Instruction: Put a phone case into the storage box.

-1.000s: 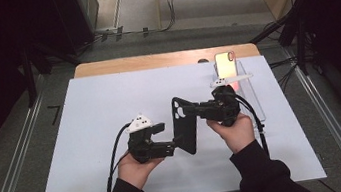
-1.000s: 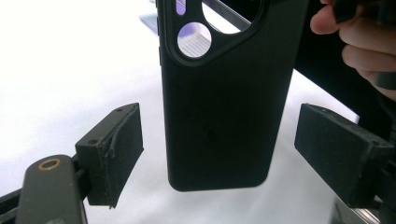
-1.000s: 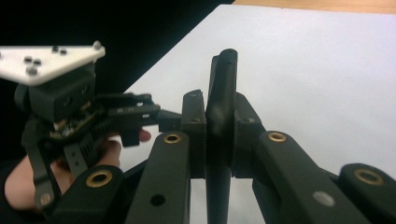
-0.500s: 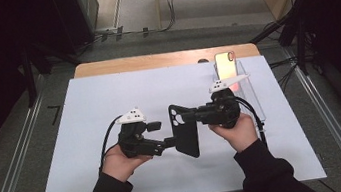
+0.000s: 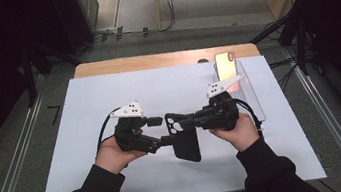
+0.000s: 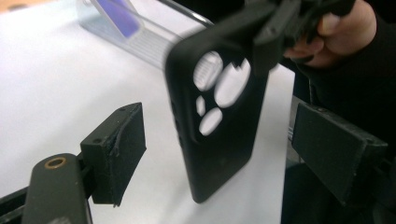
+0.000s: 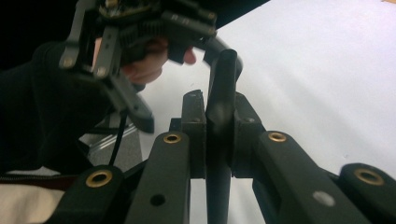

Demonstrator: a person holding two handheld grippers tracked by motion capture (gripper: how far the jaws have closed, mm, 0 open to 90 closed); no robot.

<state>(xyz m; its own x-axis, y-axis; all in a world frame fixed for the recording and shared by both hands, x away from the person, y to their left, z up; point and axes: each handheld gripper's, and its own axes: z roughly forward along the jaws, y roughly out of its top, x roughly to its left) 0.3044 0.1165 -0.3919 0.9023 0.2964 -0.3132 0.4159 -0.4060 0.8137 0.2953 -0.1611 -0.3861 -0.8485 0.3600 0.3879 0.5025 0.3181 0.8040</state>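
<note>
So: black case (image 5: 184, 139) is up off the white surface (image 5: 83, 103), mid-table, btwn the two hands. R gripper (image 5: 193, 119) has it — fingers (image 7: 195, 135) clamped tight on the case's upper edge by the camera cutouts, as the right gripper view shows w/ the thin edge pinched dead centre.

Long axis: case hangs roughly vertical in the left gripper view, cutout end up, free end down and toward the person in the high view. It's edge-on to the R gripper, broad back face turned to the L gripper (image 5: 160, 130).

L fingers (image 6: 116, 151) spread wide, nothing held. One finger sits left of the case, the other right of it, both w/ clear gaps — case lies ahead of them and between their lines, not touching either. Case looks a bit further out than the finger tips, so prob. L needs to push fwd a little before it could close across the width of the lower half.

L hand (image 5: 111, 155) is the free one and right beside the case.

Phone (image 5: 226, 65) on its clear stand (image 5: 251, 89) sits well apart, far right of surface.
</note>
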